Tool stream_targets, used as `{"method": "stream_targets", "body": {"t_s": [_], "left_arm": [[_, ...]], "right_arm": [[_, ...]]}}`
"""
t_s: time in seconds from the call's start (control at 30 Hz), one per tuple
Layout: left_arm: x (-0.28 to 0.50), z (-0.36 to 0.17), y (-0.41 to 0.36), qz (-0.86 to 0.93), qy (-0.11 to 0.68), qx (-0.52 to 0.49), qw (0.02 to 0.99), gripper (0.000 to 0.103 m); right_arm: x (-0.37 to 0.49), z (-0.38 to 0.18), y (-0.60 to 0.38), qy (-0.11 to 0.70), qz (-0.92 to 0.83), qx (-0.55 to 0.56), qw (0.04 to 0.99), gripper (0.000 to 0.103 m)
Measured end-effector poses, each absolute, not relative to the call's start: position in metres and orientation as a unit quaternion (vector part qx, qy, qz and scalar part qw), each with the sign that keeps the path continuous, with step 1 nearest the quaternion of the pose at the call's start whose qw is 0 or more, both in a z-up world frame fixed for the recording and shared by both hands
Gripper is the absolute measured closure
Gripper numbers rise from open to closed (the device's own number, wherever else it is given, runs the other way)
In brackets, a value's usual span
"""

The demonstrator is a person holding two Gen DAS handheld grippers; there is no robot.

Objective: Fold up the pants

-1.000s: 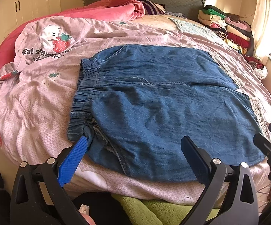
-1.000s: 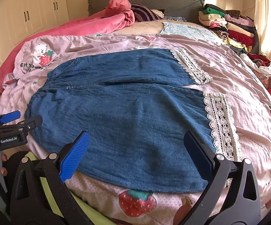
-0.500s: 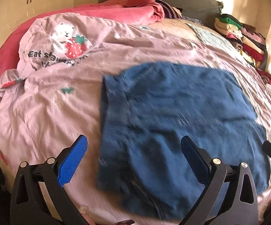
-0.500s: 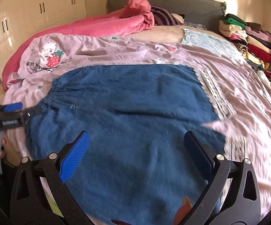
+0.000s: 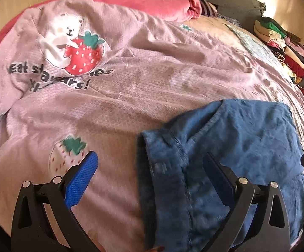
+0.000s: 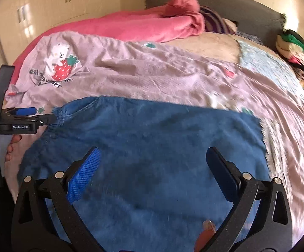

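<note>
Blue denim pants [image 6: 152, 138] lie flat on the pink strawberry duvet [image 6: 152, 79], elastic waistband [image 6: 57, 117] to the left, lace hem [image 6: 266, 138] blurred at the right. My right gripper [image 6: 152, 172] hovers open low over the middle of the pants, nothing between its fingers. My left gripper [image 5: 150, 174] is open too. The waistband edge [image 5: 150, 168] lies between its fingers and its right finger [image 5: 217, 174] is over the denim. In the right wrist view the left gripper [image 6: 25, 119] sits beside the waistband corner, a hand [image 6: 11, 145] holding it.
A rolled pink blanket [image 6: 152, 25] and the grey headboard [image 6: 236, 6] are at the far side. Stacked folded clothes [image 5: 282, 48] stand at the far right edge of the bed. Cream wardrobe doors [image 6: 46, 4] line the left wall. Bare duvet [image 5: 89, 109] spreads left of the pants.
Both grippers have moved forward and lower over the bed, so the pants look much closer. The left view has swung left, leaving the pants at its lower right. Both stay open.
</note>
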State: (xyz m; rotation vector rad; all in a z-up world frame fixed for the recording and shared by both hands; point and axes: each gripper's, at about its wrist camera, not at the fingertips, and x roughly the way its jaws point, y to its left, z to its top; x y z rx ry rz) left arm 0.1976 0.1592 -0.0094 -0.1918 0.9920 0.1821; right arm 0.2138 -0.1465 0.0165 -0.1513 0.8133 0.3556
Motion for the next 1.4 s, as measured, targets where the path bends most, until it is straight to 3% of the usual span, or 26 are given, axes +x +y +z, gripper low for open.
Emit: {"method": "stream_targets", "body": {"t_s": [0.3, 0.37, 0.4, 0.5, 0.9, 0.93, 0.97, 1.03, 1.13, 1.4], "left_arm": [[0.221, -0.031, 0.157, 0.089, 0.462, -0.056, 0.881, 0.006], [0.222, -0.031, 0.153, 0.078, 0.458, -0.053, 0.884, 0.029], [0.221, -0.03, 0.152, 0.062, 0.455, -0.056, 0.886, 0.053], [0.215, -0.027, 0.142, 0.056, 0.442, -0.024, 0.895, 0.064], [0.164, 0.028, 0.119, 0.014, 0.368, 0.015, 0.93, 0.067], [0.162, 0.028, 0.119, 0.012, 0.368, 0.014, 0.93, 0.067], [0.161, 0.028, 0.119, 0.012, 0.368, 0.015, 0.929, 0.067], [0.157, 0.027, 0.117, 0.024, 0.366, 0.031, 0.93, 0.067], [0.153, 0.025, 0.117, 0.027, 0.363, 0.038, 0.93, 0.067], [0.133, 0.031, 0.107, 0.007, 0.354, 0.048, 0.934, 0.067]], "right_arm": [[0.279, -0.012, -0.121, 0.423, 0.182, -0.129, 0.878, 0.008], [0.289, -0.015, -0.114, 0.426, 0.189, -0.148, 0.872, 0.008], [0.293, -0.016, -0.11, 0.427, 0.191, -0.159, 0.869, 0.008], [0.303, -0.018, -0.102, 0.432, 0.211, -0.181, 0.858, 0.008], [0.292, -0.012, -0.059, 0.378, 0.266, -0.308, 0.831, 0.008], [0.29, -0.013, -0.057, 0.378, 0.273, -0.315, 0.827, 0.012], [0.288, -0.014, -0.055, 0.38, 0.283, -0.317, 0.822, 0.032], [0.281, -0.013, -0.056, 0.404, 0.32, -0.283, 0.809, 0.06], [0.26, -0.009, -0.065, 0.404, 0.336, -0.255, 0.812, 0.091], [0.185, 0.017, -0.107, 0.374, 0.324, -0.178, 0.851, 0.097]]}}
